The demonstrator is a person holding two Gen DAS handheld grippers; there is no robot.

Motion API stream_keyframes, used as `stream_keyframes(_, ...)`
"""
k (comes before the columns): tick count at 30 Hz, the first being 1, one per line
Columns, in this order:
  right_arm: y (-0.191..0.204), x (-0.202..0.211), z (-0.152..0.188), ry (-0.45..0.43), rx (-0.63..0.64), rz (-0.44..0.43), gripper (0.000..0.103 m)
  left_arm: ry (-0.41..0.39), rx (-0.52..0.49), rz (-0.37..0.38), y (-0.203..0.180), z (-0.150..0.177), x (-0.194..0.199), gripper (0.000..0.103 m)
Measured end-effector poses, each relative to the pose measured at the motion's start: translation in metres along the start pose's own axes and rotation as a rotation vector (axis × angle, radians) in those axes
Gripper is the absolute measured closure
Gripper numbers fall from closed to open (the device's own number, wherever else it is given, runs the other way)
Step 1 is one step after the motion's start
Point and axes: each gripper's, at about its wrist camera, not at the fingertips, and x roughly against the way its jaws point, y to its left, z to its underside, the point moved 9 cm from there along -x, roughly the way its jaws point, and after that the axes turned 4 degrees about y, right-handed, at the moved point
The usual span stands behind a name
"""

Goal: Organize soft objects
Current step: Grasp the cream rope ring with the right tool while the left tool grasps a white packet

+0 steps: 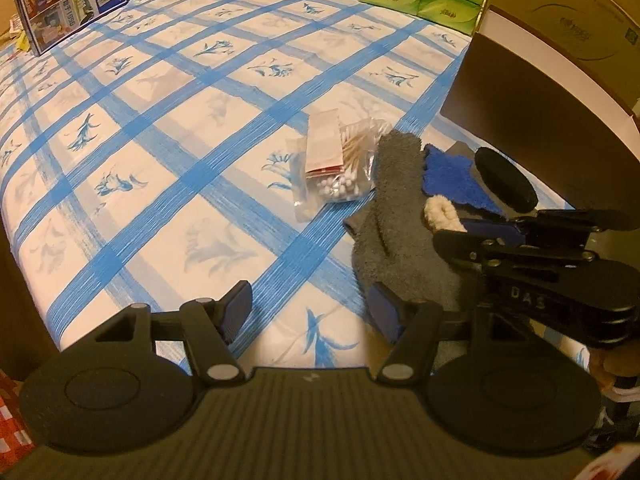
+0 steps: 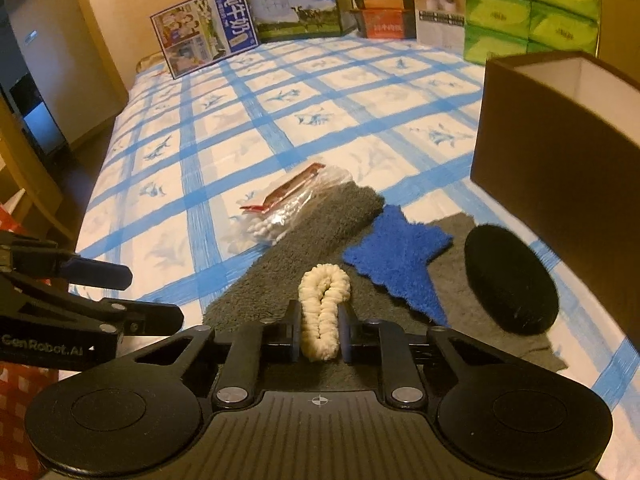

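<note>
Pinching the cream fleece loop [image 2: 323, 312], our right gripper [image 2: 322, 334] hides its grasp from the left view; our left gripper [image 1: 310, 312] gapes empty.

We can read "GenRobot.AI" in pale letters on the black body of the left hand-held gripper [image 2: 100, 276], and the letters "DAS" on the black body of the right hand-held gripper [image 1: 472, 226]. On the blue milk carton box [image 2: 204, 36] at the far end of the bed we make out the large white characters "纯牛奶". The print on the other boxes and on the green tissue packs [image 2: 532, 12] is too small or blurred for us to read.
</note>
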Motion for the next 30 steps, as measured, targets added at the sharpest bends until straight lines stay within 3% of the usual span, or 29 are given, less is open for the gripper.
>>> stream_keyframes(6, -0.01, 0.017, -0.019, -0.084, -0.018, 0.022, 0.085, -0.021, -0.018, 0.013, -0.003, -0.018, -0.006, 0.044)
stream_keyframes(15, -0.046, 0.009, -0.042, -0.097, -0.075, 0.079, 0.085, -0.086, -0.038, 0.049, -0.009, -0.077, -0.022, 0.048)
stream_keyframes(21, -0.057, 0.004, -0.051, -0.105, -0.086, 0.091, 0.085, -0.065, -0.042, 0.064, -0.008, -0.105, -0.053, 0.053)
stream_keyframes(30, -0.066, -0.004, -0.05, -0.087, -0.099, 0.098, 0.085, -0.007, -0.019, 0.125, -0.004, -0.112, -0.086, 0.064)
